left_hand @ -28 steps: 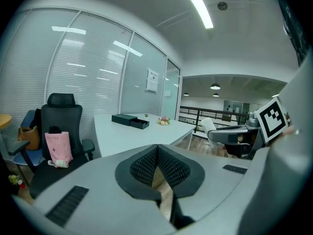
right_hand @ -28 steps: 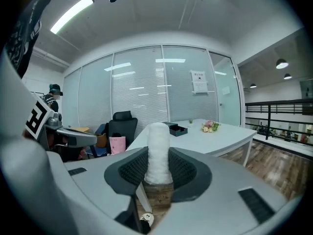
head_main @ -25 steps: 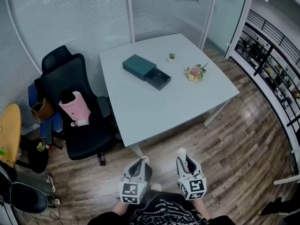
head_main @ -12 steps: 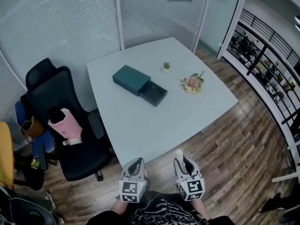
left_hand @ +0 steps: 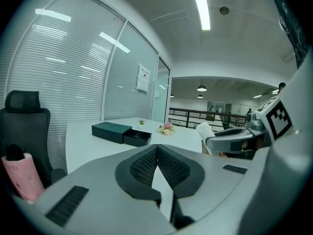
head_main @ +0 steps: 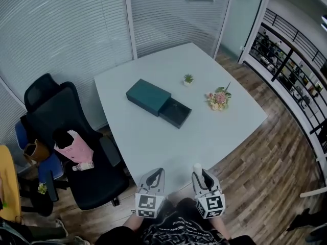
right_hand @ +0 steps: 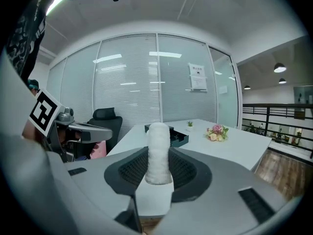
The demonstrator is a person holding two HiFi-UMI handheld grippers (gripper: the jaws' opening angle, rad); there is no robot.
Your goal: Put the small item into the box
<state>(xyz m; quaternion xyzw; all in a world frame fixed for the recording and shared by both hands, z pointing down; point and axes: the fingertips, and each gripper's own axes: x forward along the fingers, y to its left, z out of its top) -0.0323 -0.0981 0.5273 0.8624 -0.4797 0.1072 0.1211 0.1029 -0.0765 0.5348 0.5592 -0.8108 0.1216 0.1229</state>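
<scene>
Small item [right_hand: 158, 151], a white fuzzy cylinder, clamped lengthwise between the ribbed black pads [right_hand: 131, 173] of the right hand-held gripper [head_main: 200, 171], end poking forward toward the white surface [head_main: 153, 142], well apart from the dark green box [head_main: 148, 97] with drawer [head_main: 175, 112] slid out; left hand-held gripper [head_main: 156, 176] with jaws pressed together, empty.

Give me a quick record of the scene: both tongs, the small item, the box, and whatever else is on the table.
left tongs: shut, nothing between them
right tongs: shut on white fuzzy roll, held upright
box: dark green, on the table, drawer slid open
progress: roll not yet in box; both tongs at the table's near edge, apart from the box
also on table: small potted plant, flower bunch
beside table: black chair with pink bag
</scene>
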